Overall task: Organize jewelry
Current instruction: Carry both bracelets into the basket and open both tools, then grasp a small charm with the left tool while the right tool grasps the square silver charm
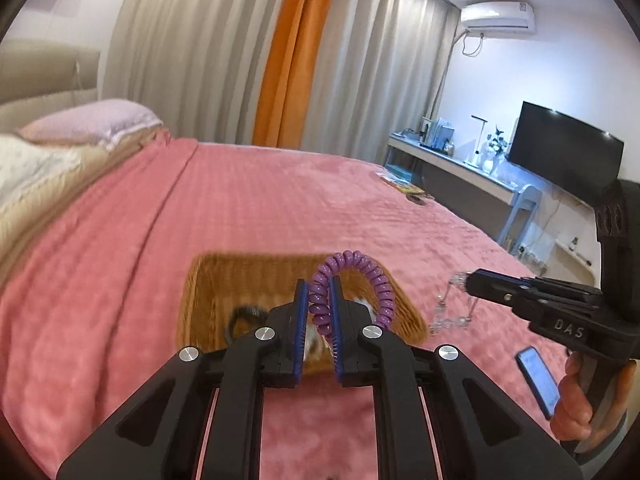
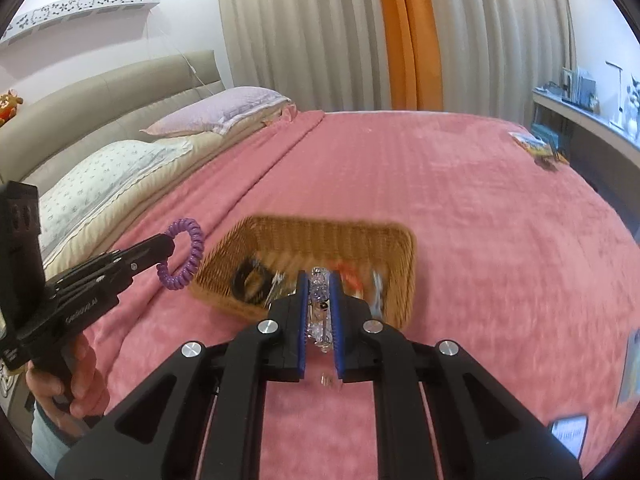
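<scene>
My left gripper (image 1: 319,286) is shut on a purple spiral band (image 1: 360,276), held above the pink bed just in front of a woven basket (image 1: 208,280). It also shows in the right wrist view (image 2: 170,246), left of the basket (image 2: 332,236), with the band (image 2: 188,252) hanging from it. My right gripper (image 2: 319,280) is shut on a clear acrylic stand (image 2: 319,300); from the left wrist view this gripper (image 1: 470,280) holds the stand (image 1: 452,304) right of the basket. The basket holds a black band (image 2: 250,280) and several other small pieces, blurred.
A phone (image 1: 538,380) lies on the pink bedspread (image 2: 480,220) at the near right. Small packets (image 2: 536,146) lie at the bed's far right edge. Pillows (image 2: 224,114) and a headboard are at the left. A desk with a monitor (image 1: 568,152) stands right of the bed.
</scene>
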`<state>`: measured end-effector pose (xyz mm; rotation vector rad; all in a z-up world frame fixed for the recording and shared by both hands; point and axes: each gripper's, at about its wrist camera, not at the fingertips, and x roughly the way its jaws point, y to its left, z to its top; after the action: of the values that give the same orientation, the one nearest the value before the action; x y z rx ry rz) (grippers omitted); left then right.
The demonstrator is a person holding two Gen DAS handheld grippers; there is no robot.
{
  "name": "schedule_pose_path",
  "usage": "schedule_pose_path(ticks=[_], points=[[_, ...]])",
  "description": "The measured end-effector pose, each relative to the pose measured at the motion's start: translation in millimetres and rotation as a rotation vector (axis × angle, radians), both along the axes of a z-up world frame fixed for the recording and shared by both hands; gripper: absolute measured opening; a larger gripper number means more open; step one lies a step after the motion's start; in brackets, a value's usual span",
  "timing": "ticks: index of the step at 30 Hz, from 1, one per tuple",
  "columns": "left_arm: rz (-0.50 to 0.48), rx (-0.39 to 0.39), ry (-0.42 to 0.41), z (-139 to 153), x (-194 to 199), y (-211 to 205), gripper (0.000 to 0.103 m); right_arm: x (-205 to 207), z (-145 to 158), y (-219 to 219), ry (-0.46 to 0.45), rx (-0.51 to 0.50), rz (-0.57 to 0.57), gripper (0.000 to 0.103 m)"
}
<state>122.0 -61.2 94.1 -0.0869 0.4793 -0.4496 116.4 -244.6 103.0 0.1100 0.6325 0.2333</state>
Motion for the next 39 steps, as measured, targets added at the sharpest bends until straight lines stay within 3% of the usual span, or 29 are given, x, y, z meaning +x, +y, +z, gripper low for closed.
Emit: schedule_pose_path(ticks=[6, 12, 17, 22, 24, 26, 30, 32, 34, 37, 39], points=[[0.018, 0.025, 0.047, -8.0, 47.6, -11.1, 0.009, 58.6, -22.0, 5.8, 0.068, 0.009, -0.005, 0.009], [0.009, 0.062, 0.140, -42.6, 90.6, -25.8, 0.009, 102.1, -61.1, 6.1, 0.171, 0.047, 0.001, 0.009], [0.004, 0.102, 0.198, -68.3, 108.3, -38.0, 0.009, 121.0, -89.5, 1.7, 0.234, 0.045, 0.003, 0.009], [-0.010, 0.114, 0.214, -76.5, 107.6, -42.7, 0.010, 121.6, -99.3, -9.4, 0.260, 0.090, 0.006, 0.009], [-0.024, 0.105, 0.214, -73.9, 102.4, -42.2, 0.032, 117.8, -99.4, -13.5, 0.270, 0.100, 0.006, 0.009], [-0.025, 0.098, 0.195, -68.7, 95.4, -40.8, 0.043, 110.5, -95.5, -17.0, 0.262, 0.106, 0.011, 0.011], [-0.045, 0.066, 0.159, -50.8, 71.8, -32.1, 0.053, 86.9, -78.2, -19.8, 0.219, 0.096, 0.011, 0.025], [-0.044, 0.046, 0.137, -40.6, 57.7, -26.0, 0.061, 73.1, -67.5, -21.8, 0.196, 0.095, 0.010, 0.039], [-0.051, 0.019, 0.113, -29.4, 42.2, -19.2, 0.063, 59.2, -58.6, -24.4, 0.169, 0.093, 0.010, 0.048], [-0.050, -0.001, 0.069, -14.9, 15.5, -9.3, 0.072, 31.2, -47.2, -19.4, 0.137, 0.062, 0.024, 0.049], [-0.014, -0.007, 0.019, -6.2, -6.2, -1.6, 0.088, 16.5, -43.5, -16.4, 0.126, 0.051, 0.034, 0.049]])
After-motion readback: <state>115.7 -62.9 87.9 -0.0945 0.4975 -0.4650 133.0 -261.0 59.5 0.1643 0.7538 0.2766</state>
